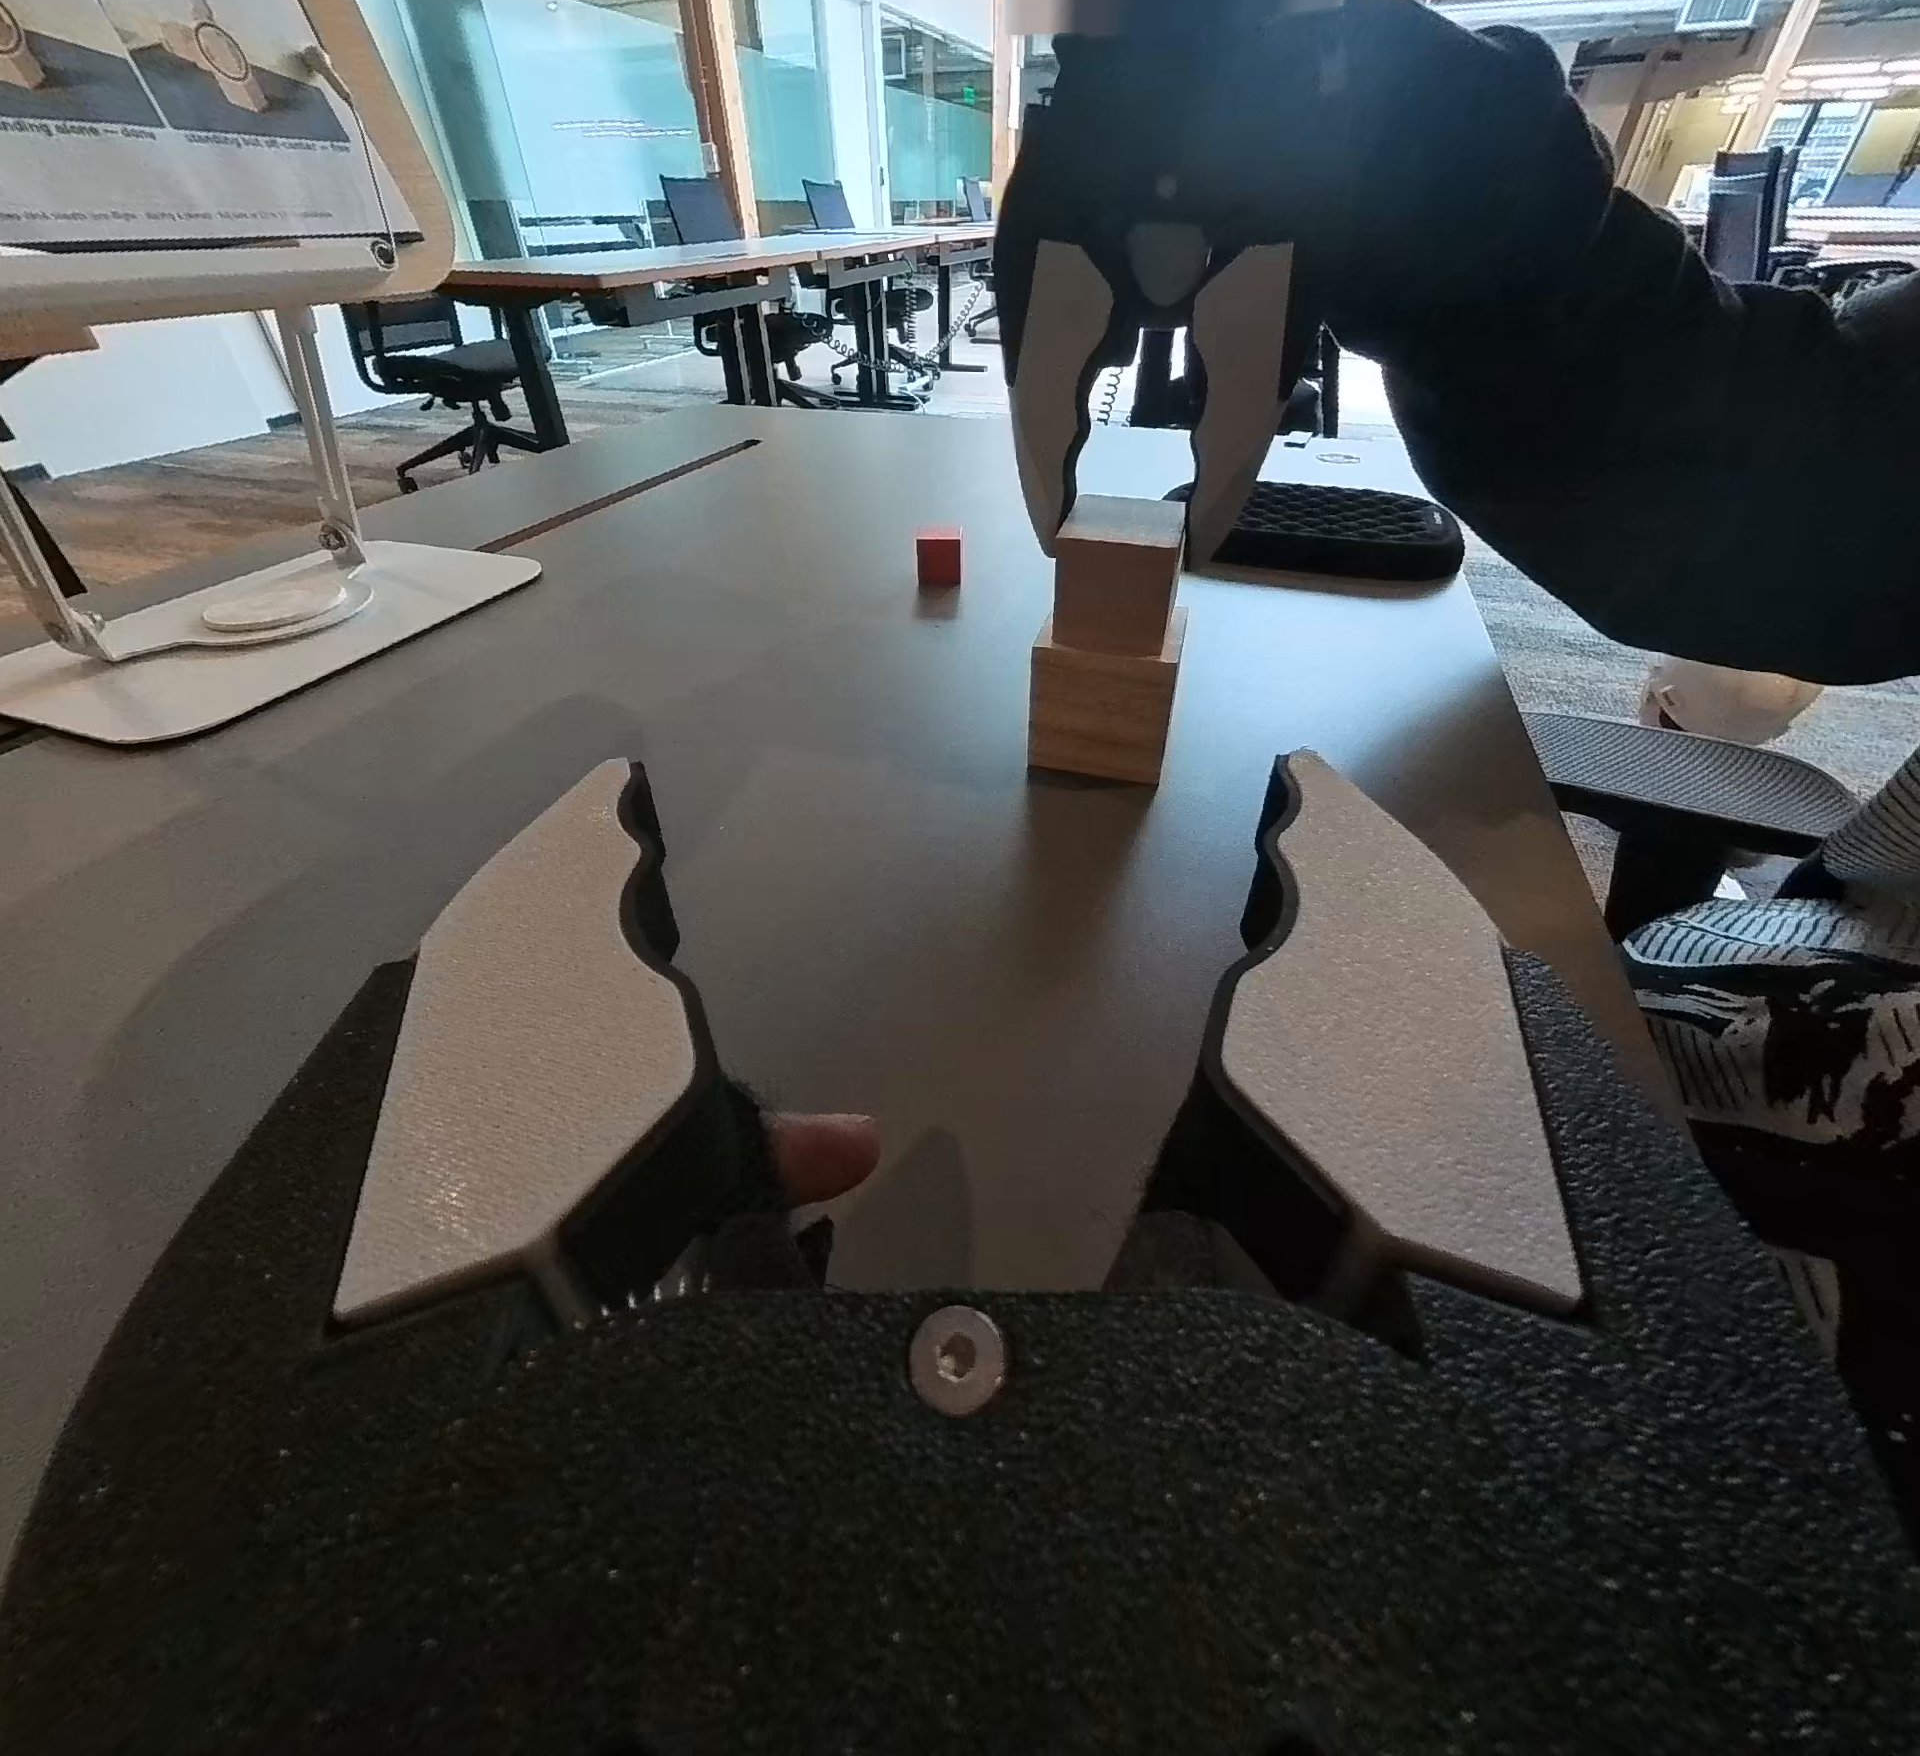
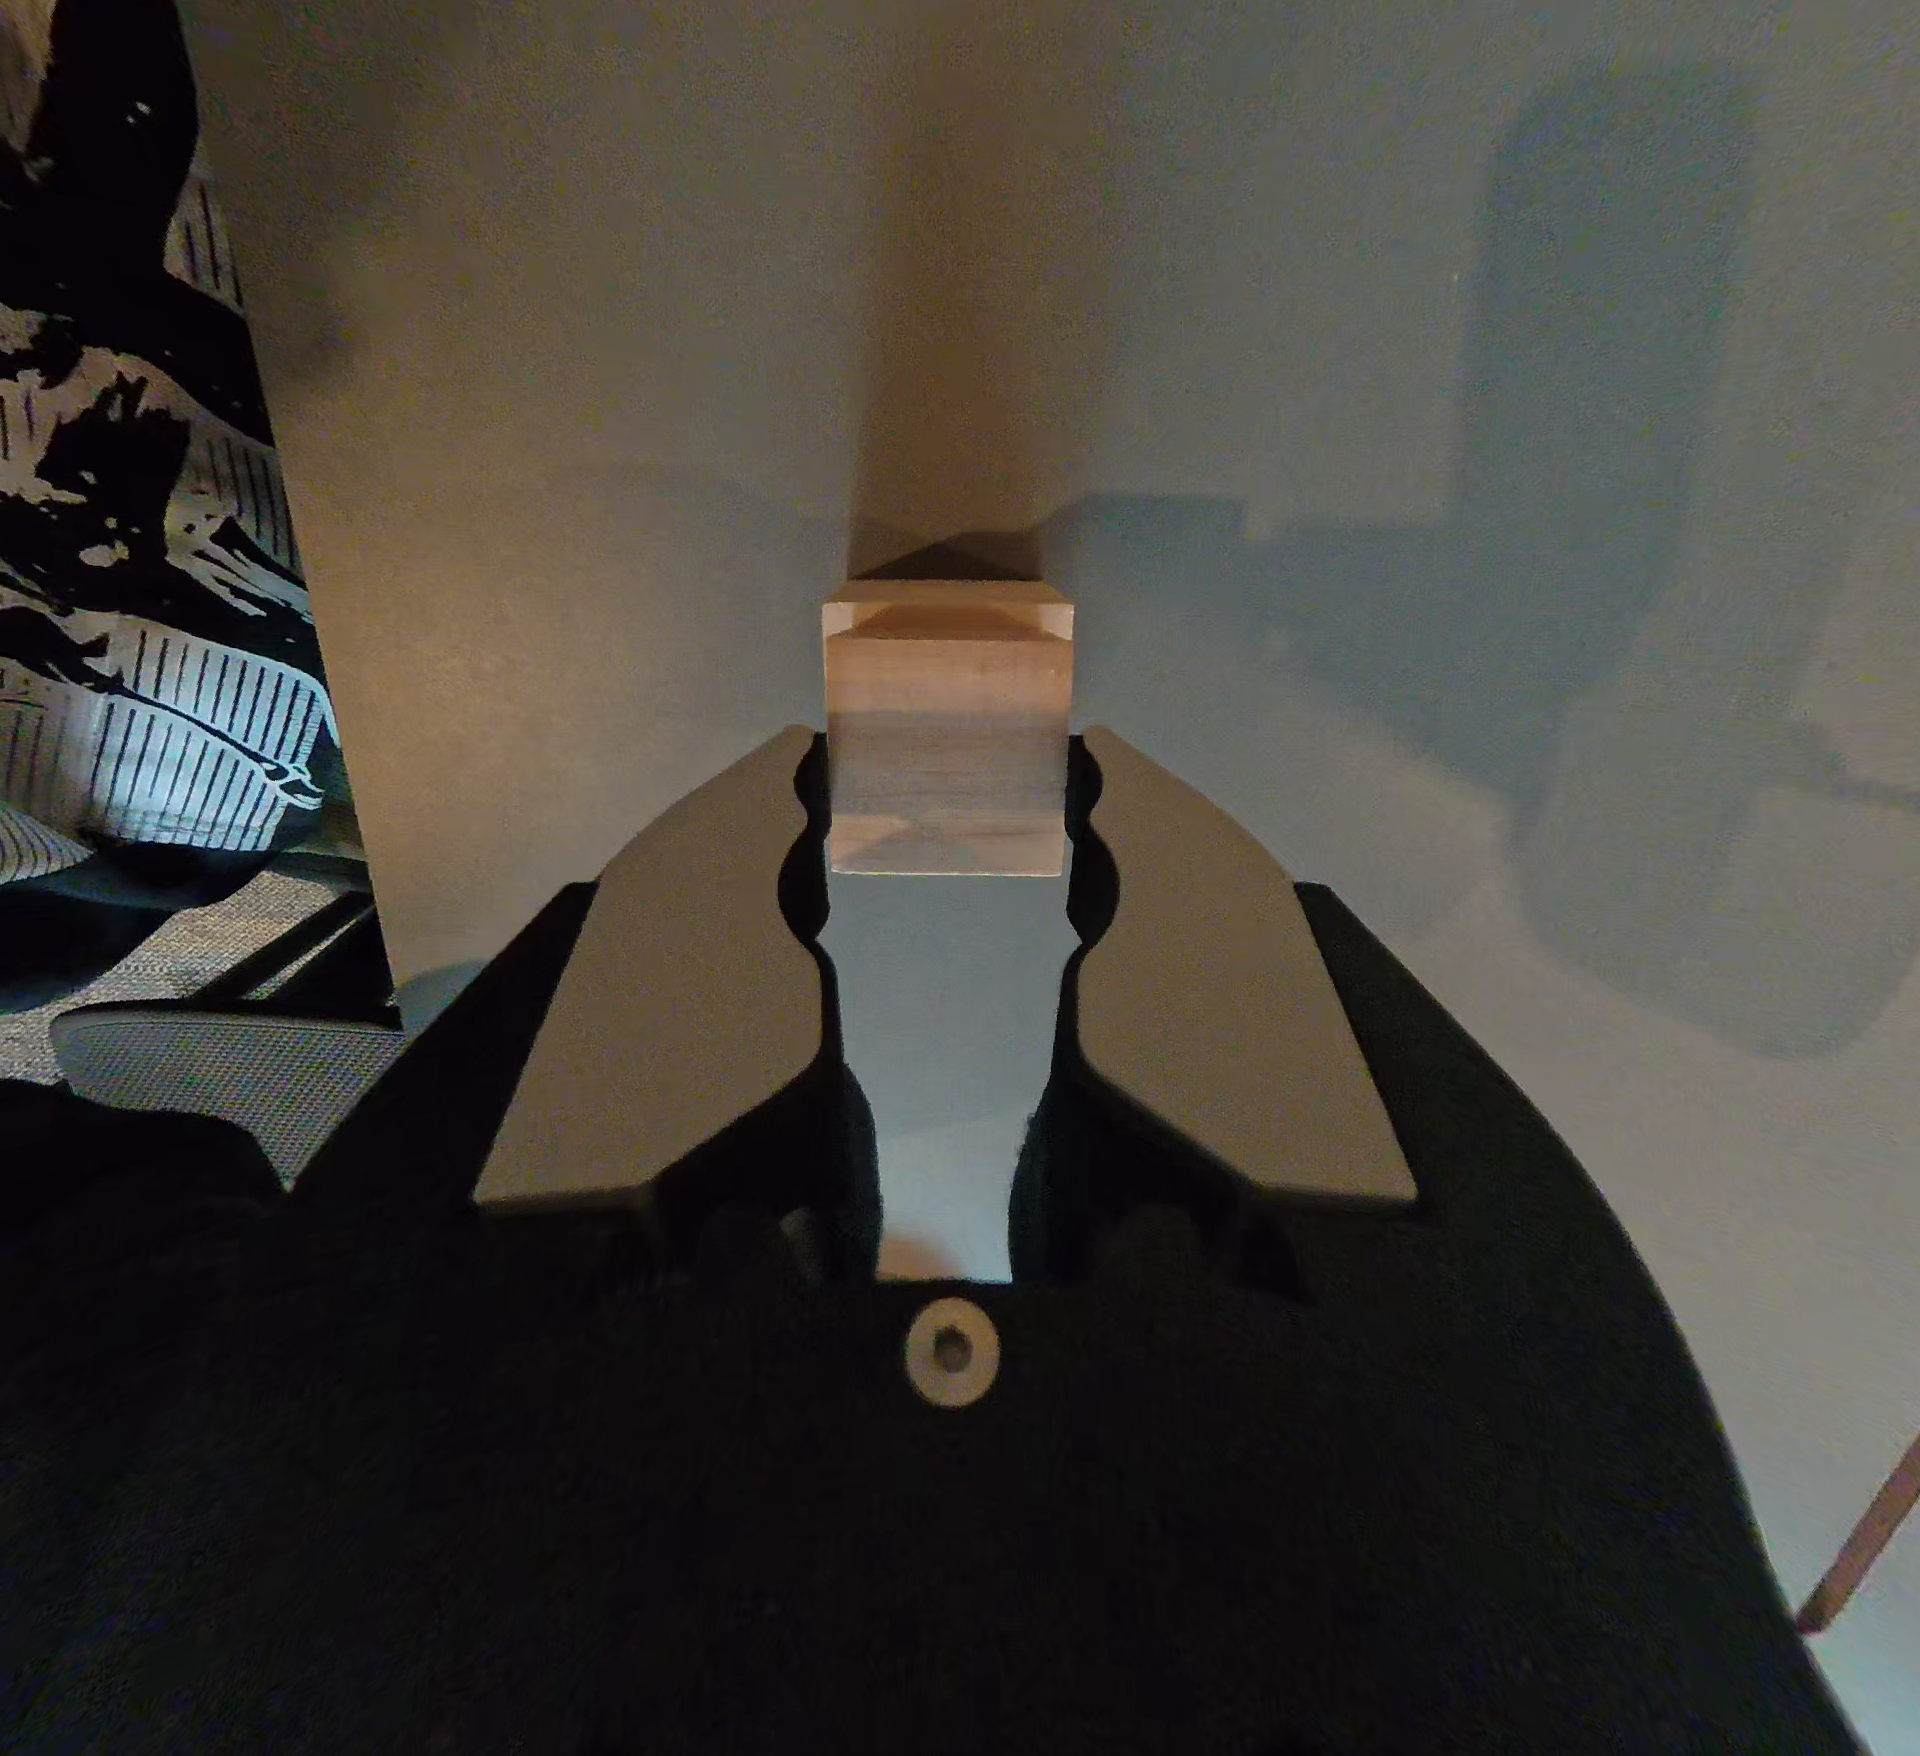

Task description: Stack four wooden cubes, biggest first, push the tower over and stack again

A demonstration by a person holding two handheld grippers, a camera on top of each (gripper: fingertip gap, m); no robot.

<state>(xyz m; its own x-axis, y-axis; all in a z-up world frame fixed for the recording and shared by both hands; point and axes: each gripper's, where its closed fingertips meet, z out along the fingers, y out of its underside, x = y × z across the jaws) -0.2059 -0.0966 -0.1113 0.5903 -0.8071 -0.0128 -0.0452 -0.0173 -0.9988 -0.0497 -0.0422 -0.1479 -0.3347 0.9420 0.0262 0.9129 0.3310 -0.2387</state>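
Note:
Two wooden cubes stand stacked on the dark table [image 1: 831, 875]. The bigger cube [image 1: 1101, 714] is below and the smaller cube [image 1: 1117, 594] sits on it, a little off-centre. My right gripper [image 1: 1124, 548] comes down from above and is shut on the upper cube's top sides. In the right wrist view, the right gripper [image 2: 945, 740] clasps the upper cube [image 2: 945, 802], and a strip of the lower cube [image 2: 844, 620] shows beyond it. A small red cube [image 1: 938, 556] lies left of the stack. My left gripper [image 1: 961, 771] is open and empty, low in front of the stack.
A white document stand [image 1: 260, 626] holding a printed sheet is at the left. A black wrist-rest pad [image 1: 1340, 527] lies behind the stack. The table's right edge is close to the stack, with a mesh chair armrest [image 1: 1683, 771] beyond it.

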